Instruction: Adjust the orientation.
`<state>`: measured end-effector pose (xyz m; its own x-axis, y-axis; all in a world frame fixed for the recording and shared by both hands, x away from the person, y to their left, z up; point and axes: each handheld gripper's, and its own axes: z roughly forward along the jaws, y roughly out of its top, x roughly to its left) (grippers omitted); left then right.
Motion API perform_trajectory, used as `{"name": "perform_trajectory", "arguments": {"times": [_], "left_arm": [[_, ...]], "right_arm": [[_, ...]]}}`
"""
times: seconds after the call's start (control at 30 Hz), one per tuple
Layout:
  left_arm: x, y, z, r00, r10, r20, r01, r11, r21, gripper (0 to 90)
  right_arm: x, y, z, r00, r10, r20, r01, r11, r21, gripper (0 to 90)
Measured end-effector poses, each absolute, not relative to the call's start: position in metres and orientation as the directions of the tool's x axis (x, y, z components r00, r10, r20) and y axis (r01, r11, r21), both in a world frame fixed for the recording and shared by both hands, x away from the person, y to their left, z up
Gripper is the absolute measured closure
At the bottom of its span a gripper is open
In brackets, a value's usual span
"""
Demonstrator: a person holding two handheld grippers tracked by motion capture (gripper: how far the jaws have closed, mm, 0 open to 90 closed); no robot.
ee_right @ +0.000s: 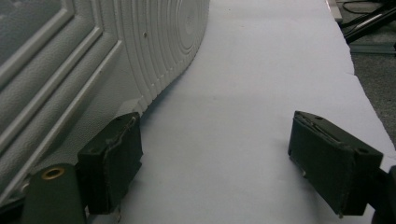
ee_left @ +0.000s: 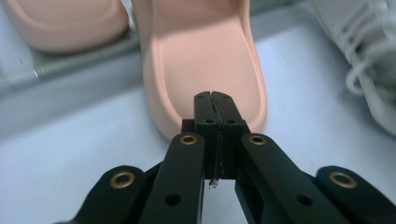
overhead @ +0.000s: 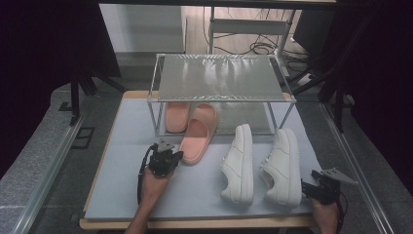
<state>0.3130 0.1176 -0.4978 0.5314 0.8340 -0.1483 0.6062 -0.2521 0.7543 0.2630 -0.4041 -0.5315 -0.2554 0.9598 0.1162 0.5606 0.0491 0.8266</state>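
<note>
High view first: I see the pale grey-blue mat (overhead: 126, 180) covering the wooden table across the middle of the frame, and at its upper centre the clear two-tier shelf rack with metal corner posts (overhead: 221, 78). One pink foam slide sandal (overhead: 176, 117) sits on the rack's lower tier, left of centre. Its mate, the second pink foam slide (overhead: 198, 132), lies angled with its toe inside the rack and its heel out on the mat. Right of centre stand two white lace-up sneakers (overhead: 238, 163), side by side. My left gripper (overhead: 176, 157) is at the slide's heel, left of centre; in the left gripper view its jaws are pressed together over the heel rim (ee_left: 205, 70), and I cannot tell whether any of the rim is pinched. My right gripper (overhead: 308, 187) sits at the lower right, behind the right-hand sneaker's heel (ee_right: 70, 70), jaws spread wide and holding nothing.
</note>
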Motion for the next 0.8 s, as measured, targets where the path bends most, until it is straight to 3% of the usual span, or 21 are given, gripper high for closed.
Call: {"name": "perform_trajectory", "arguments": {"times": [0.27,0.8], "left_arm": [[0.307,0.107,-0.514,0.558,0.820,-0.127,0.625,-0.315,0.714,89.5],[0.324,0.088,-0.509,0.565,0.808,-0.164,0.605,-0.271,0.748,88.8]], "right_arm": [[0.263,-0.403,-0.532,-0.253,0.961,0.114,0.560,0.050,0.827,17.9],[0.263,-0.404,-0.531,-0.254,0.960,0.118,0.562,0.047,0.826,18.0]]}}
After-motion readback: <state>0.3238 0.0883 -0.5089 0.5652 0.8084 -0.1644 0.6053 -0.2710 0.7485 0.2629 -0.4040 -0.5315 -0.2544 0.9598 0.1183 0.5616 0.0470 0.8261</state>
